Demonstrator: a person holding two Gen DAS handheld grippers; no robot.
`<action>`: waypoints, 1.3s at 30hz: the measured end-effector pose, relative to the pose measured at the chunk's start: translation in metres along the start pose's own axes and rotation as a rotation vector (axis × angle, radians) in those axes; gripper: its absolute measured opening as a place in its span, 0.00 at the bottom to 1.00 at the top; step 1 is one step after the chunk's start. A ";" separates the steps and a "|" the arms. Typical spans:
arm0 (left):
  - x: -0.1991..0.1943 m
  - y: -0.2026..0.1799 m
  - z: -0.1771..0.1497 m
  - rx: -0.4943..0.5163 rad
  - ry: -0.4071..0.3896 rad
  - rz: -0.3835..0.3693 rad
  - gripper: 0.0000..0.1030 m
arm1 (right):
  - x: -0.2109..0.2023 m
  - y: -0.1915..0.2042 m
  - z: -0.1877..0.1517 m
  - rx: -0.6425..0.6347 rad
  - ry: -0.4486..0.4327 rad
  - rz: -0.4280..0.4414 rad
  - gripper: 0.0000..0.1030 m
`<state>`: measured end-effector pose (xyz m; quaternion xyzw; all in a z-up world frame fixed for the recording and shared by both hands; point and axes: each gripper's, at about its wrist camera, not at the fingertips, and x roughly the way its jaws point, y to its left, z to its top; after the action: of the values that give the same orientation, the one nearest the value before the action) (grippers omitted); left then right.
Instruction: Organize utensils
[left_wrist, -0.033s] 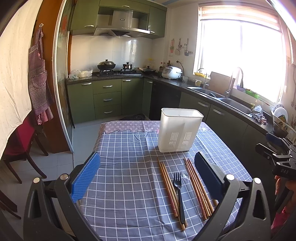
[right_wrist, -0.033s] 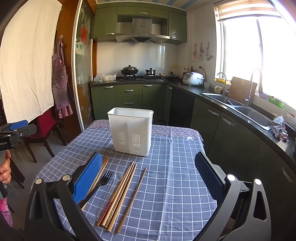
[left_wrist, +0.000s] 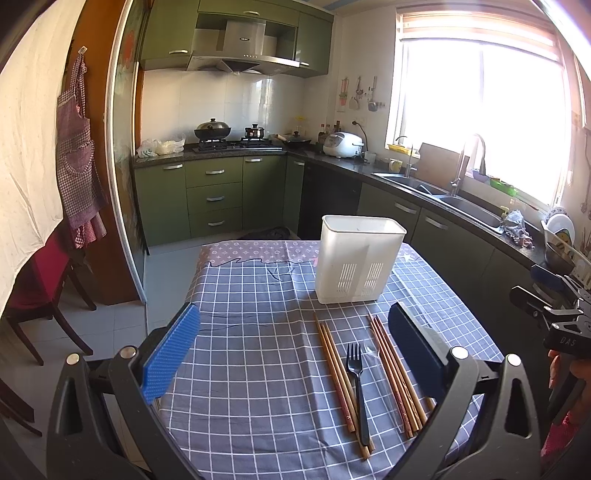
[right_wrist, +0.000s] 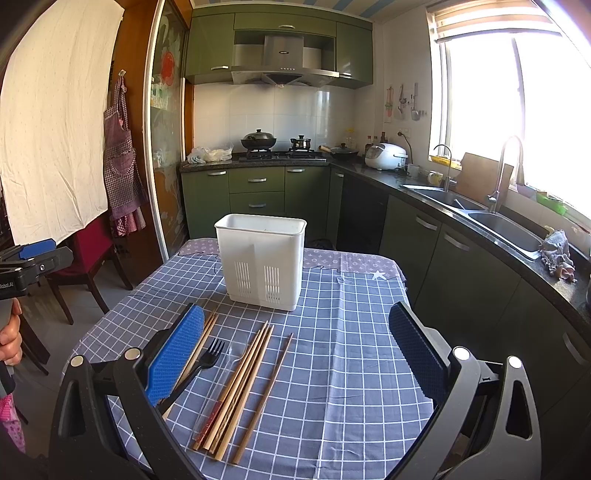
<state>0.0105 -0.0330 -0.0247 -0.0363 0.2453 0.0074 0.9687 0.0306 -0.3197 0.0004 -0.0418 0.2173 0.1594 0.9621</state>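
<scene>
From the left wrist view, the left gripper (left_wrist: 295, 347) hangs wide open, holding nothing, above the checked tablecloth (left_wrist: 251, 369); chopsticks (left_wrist: 341, 373) flank a black fork (left_wrist: 357, 387) (all lying flat) before the white utensil holder (left_wrist: 360, 258). In the right wrist view, the right gripper (right_wrist: 295, 347) gapes equally empty over the same chopsticks (right_wrist: 245, 384)

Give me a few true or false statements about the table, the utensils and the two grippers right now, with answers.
1. The white utensil holder stands upright on the checked tablecloth. True.
2. The black fork is already in the holder. False: it lies flat on the cloth among the chopsticks.
3. The left gripper is open and holds nothing. True.
4. The right gripper is shut on a chopstick. False: it is open and empty.
</scene>
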 end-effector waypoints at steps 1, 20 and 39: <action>0.000 -0.002 -0.002 -0.001 -0.001 0.000 0.94 | 0.000 0.000 0.000 0.000 0.000 0.001 0.96; -0.008 0.012 0.006 -0.005 0.011 -0.005 0.94 | 0.002 -0.002 -0.002 0.010 0.002 0.005 0.96; -0.015 0.013 0.006 0.003 0.013 -0.005 0.94 | 0.004 -0.004 -0.004 0.014 0.002 0.015 0.96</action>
<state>0.0001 -0.0192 -0.0129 -0.0355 0.2517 0.0044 0.9671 0.0340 -0.3232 -0.0044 -0.0339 0.2198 0.1649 0.9609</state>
